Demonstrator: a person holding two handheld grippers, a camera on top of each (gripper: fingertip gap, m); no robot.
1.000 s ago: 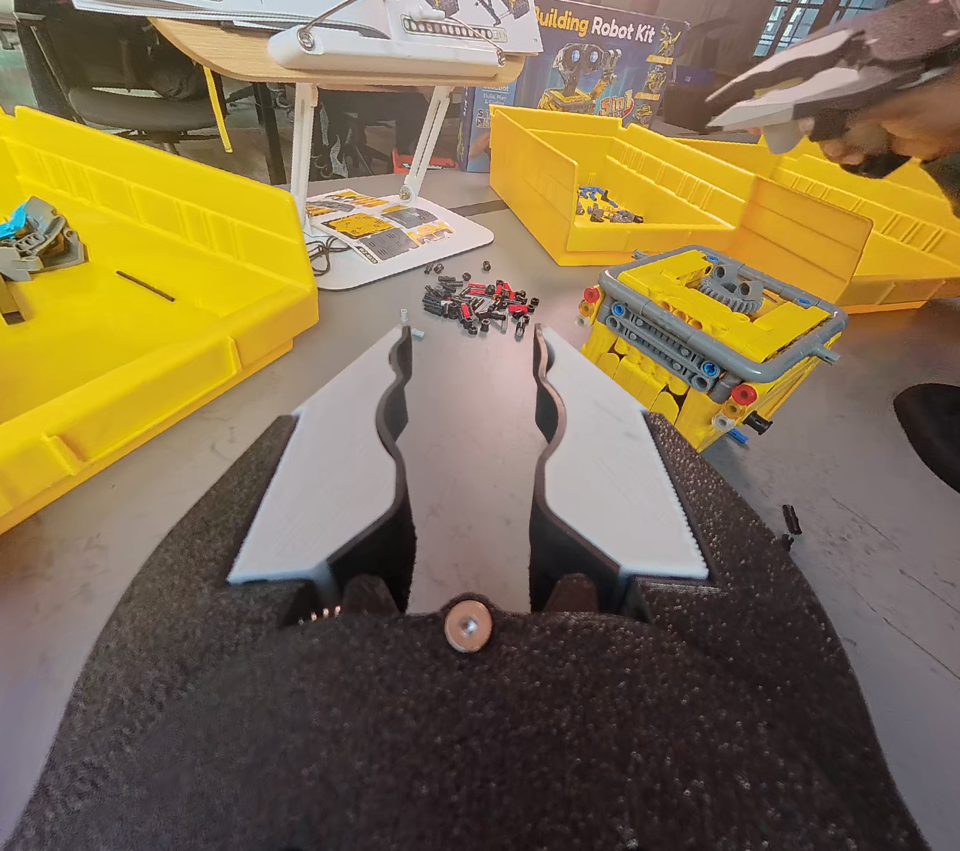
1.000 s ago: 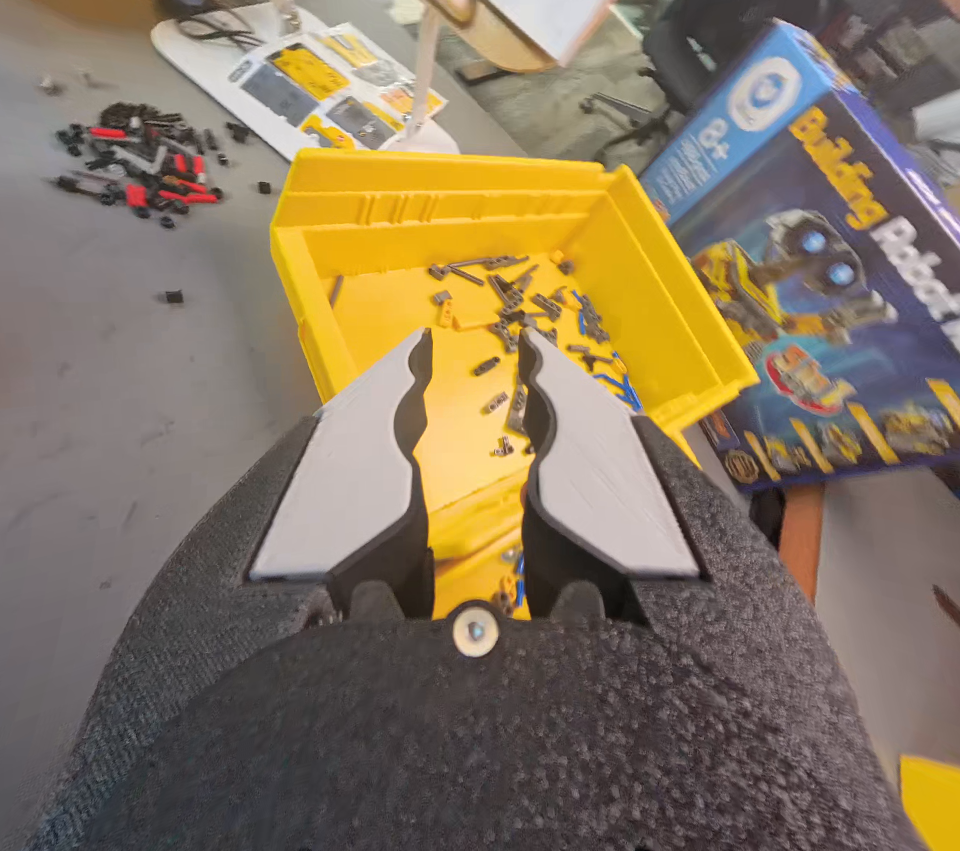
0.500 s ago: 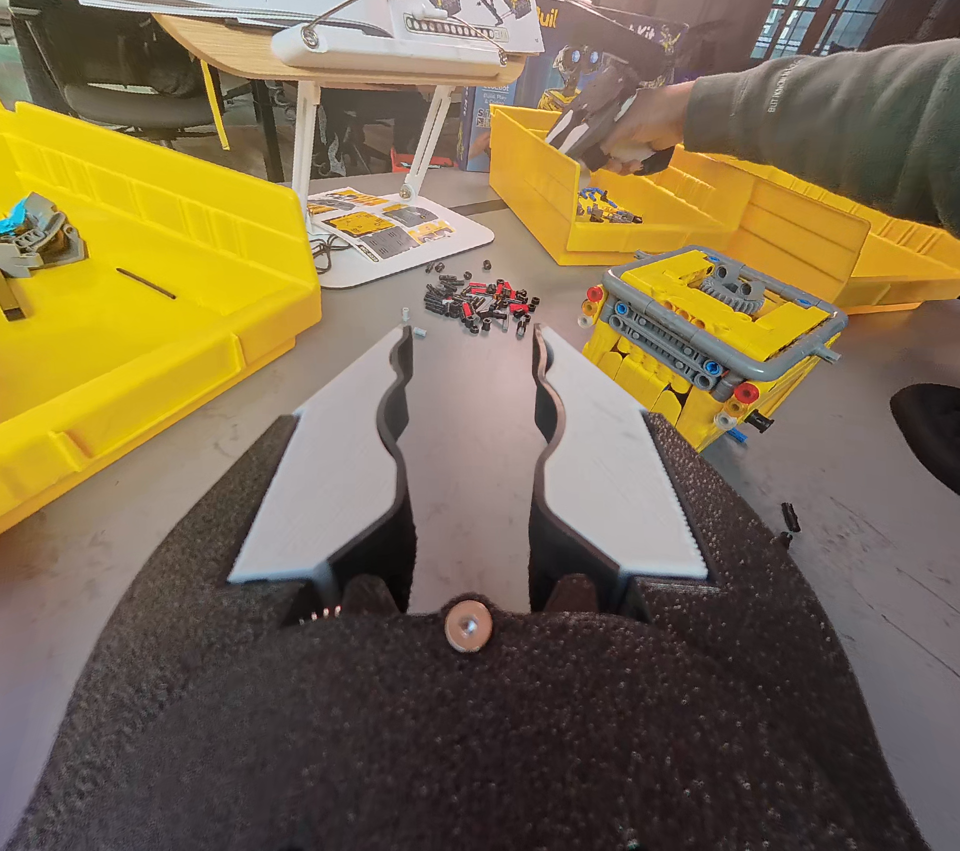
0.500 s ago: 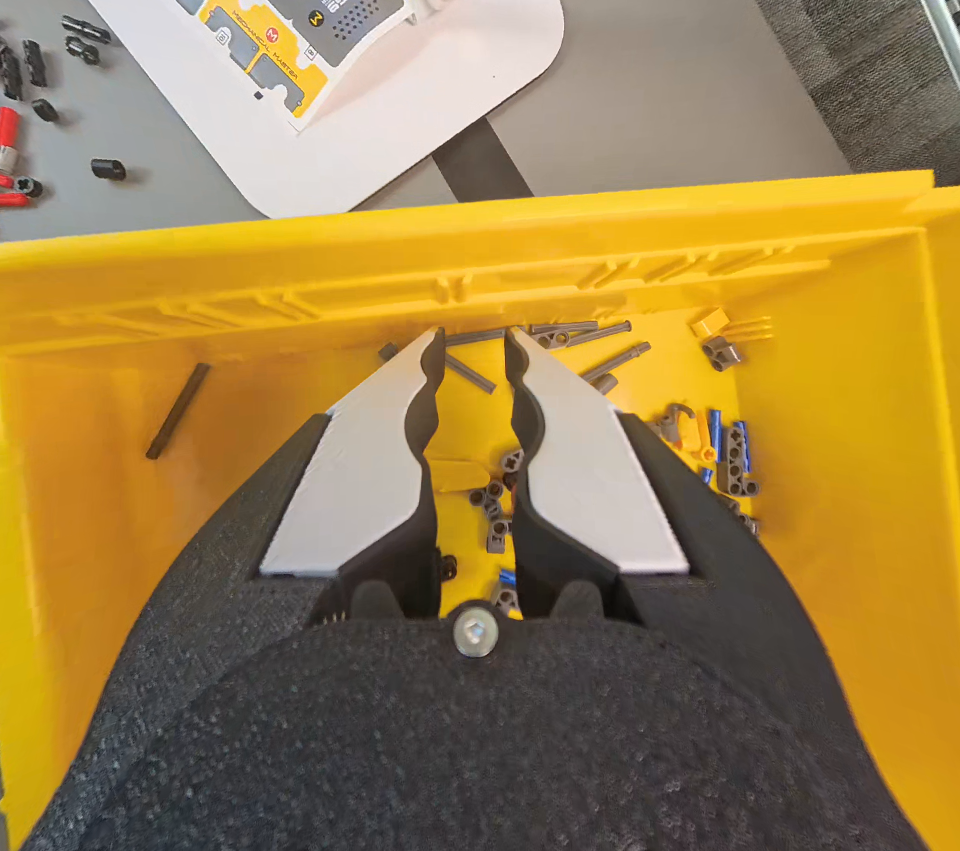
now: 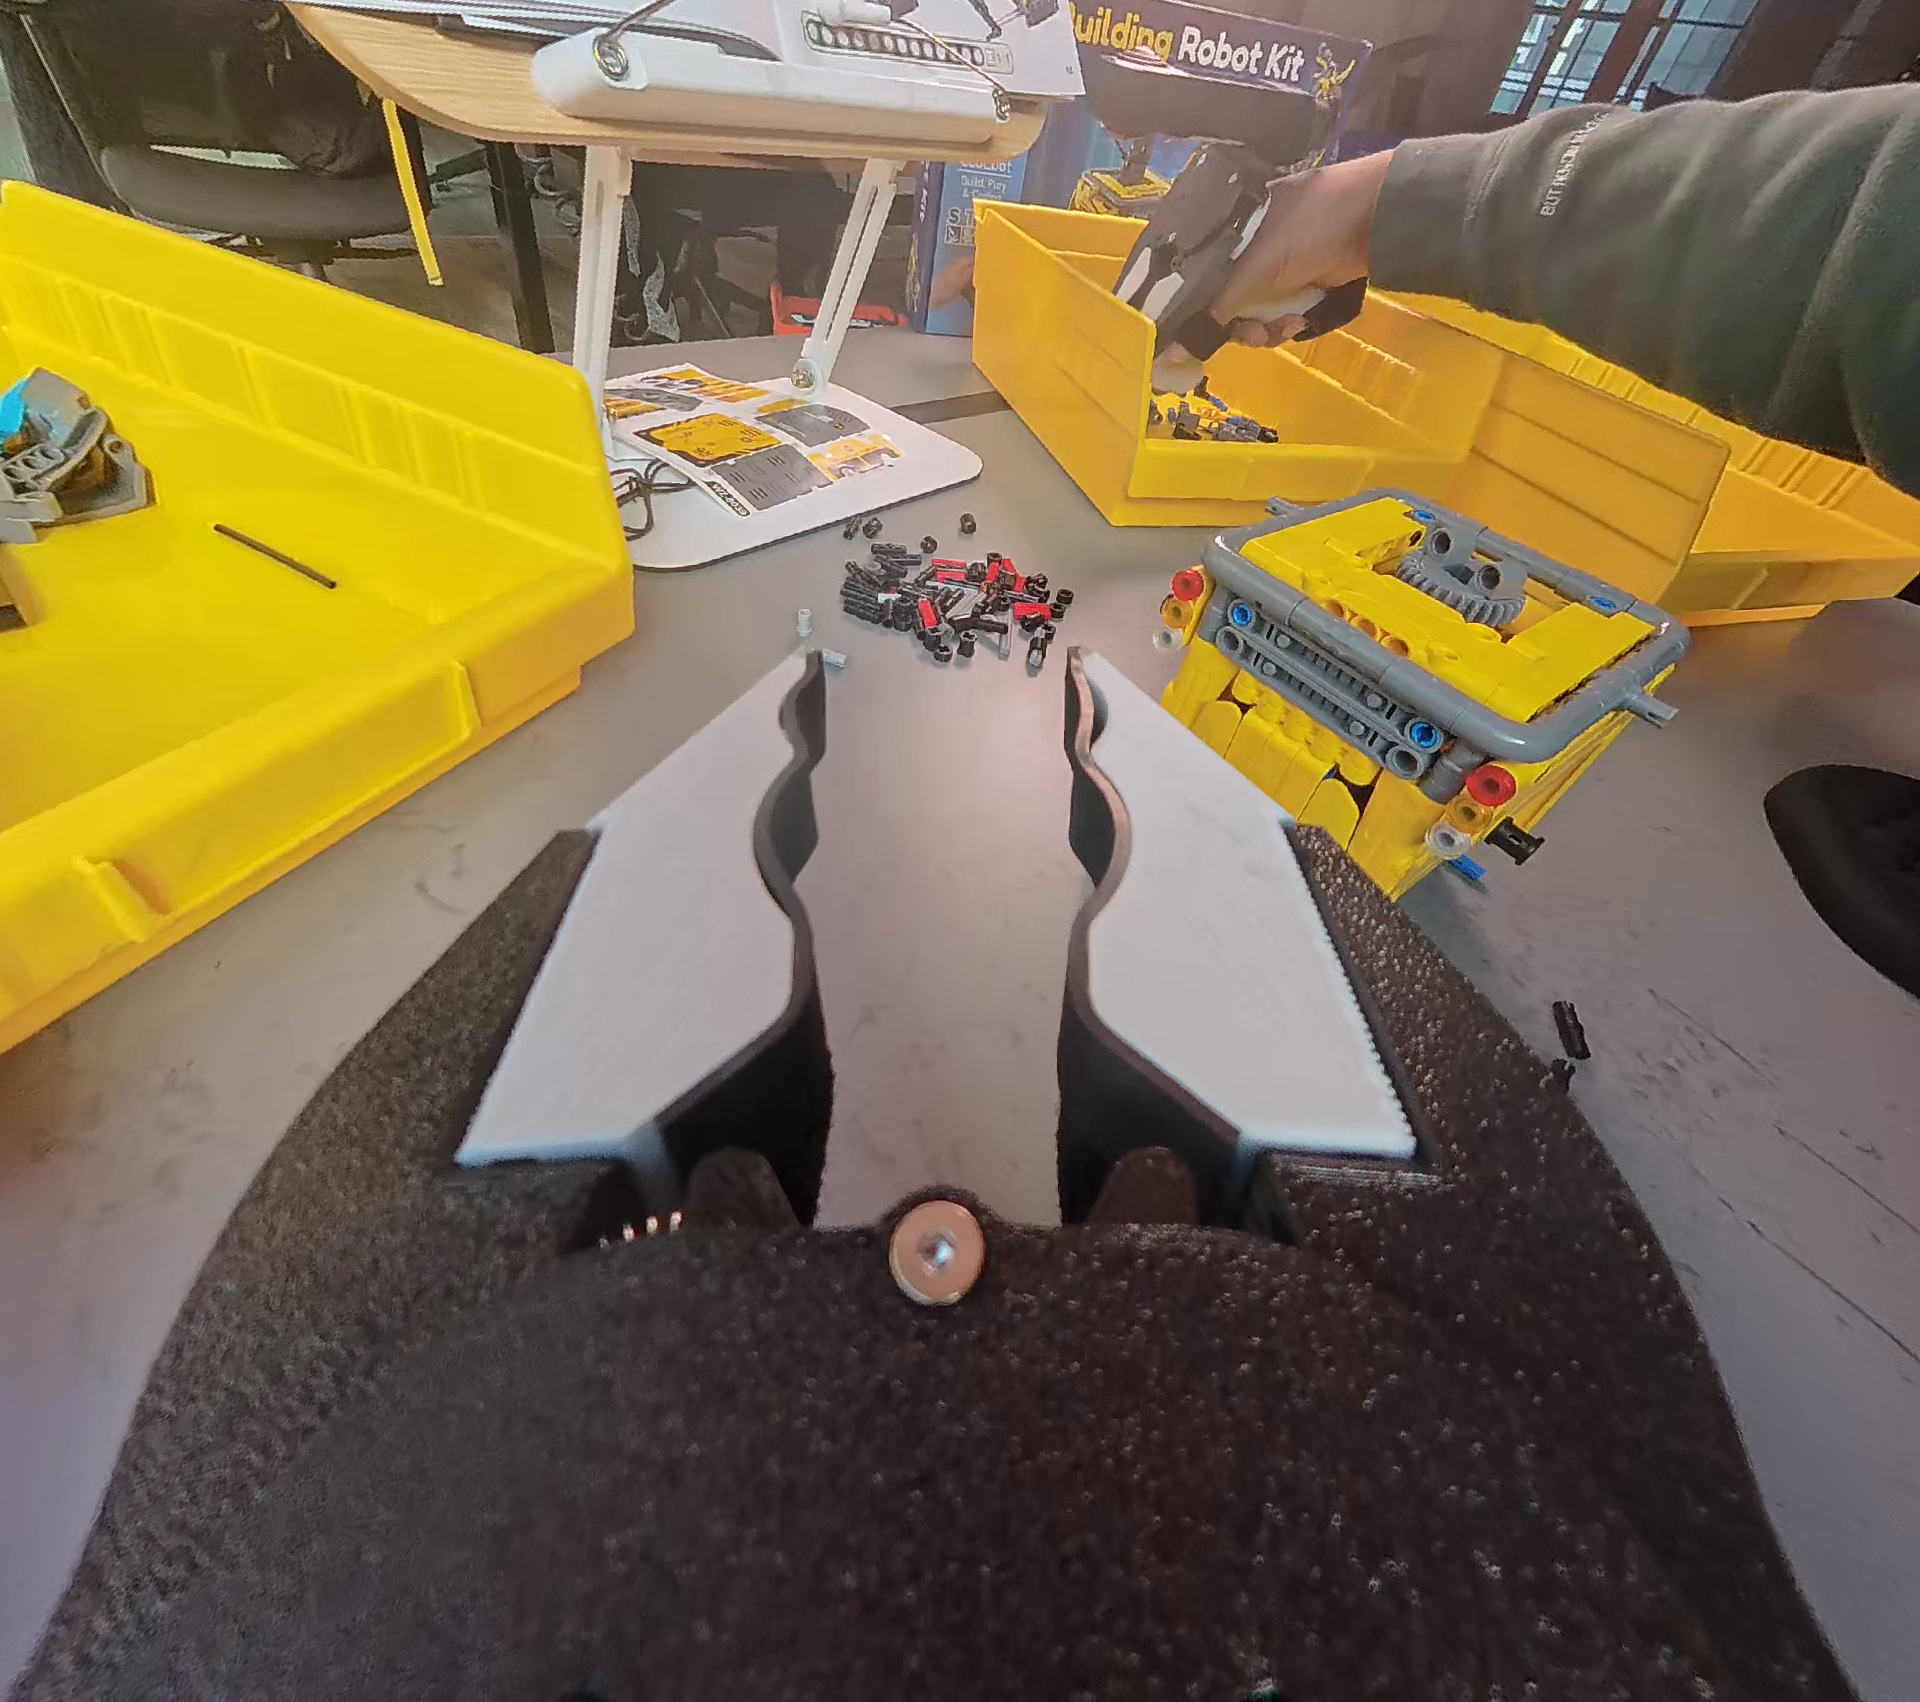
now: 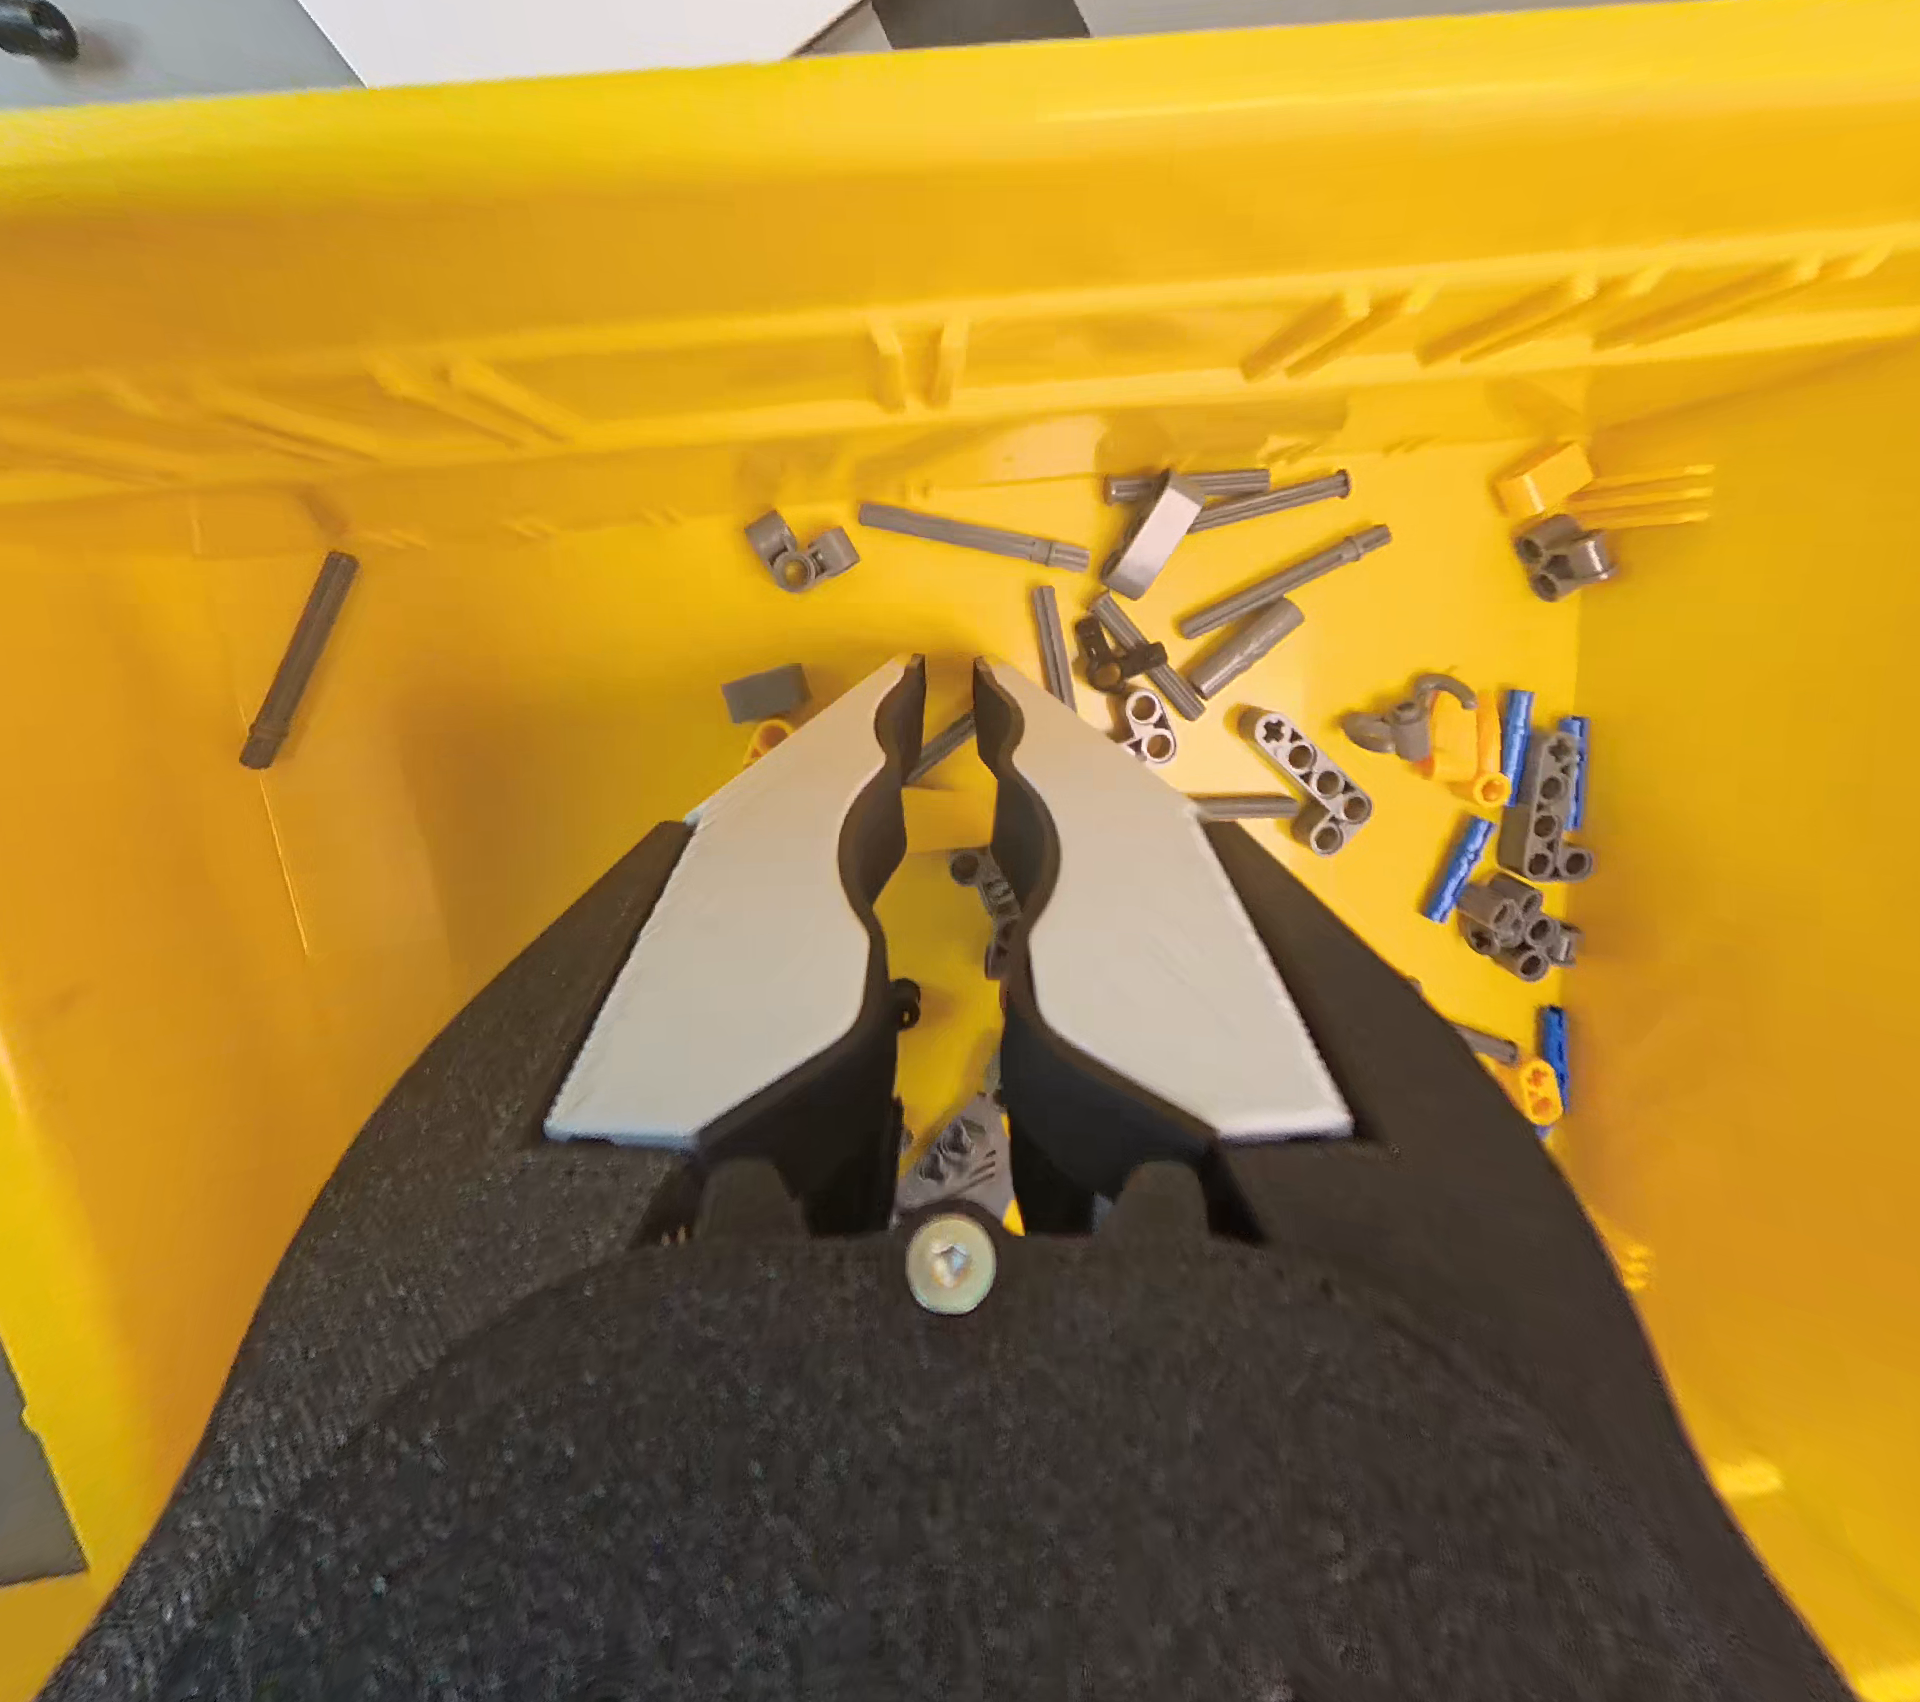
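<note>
The left gripper (image 5: pixel 945 676) is held apart over the worktop (image 5: pixel 935 925), loose pins (image 5: pixel 956 592) at 12 o'clock. The right gripper (image 6: pixel 948 676), nearly closed, is lowered inside the yellow bin (image 6: pixel 935 146), grey parts (image 6: pixel 1195 603) at 2 o'clock.

left gripper (image 5: pixel 945 665) spread wide; right gripper (image 6: pixel 948 667) nearly closed.

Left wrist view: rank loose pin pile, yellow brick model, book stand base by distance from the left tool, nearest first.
From the left tool:
1. Loose pin pile, just ahead of the tips.
2. Yellow brick model, to the right.
3. Book stand base, ahead-left, behind the pile.
</note>
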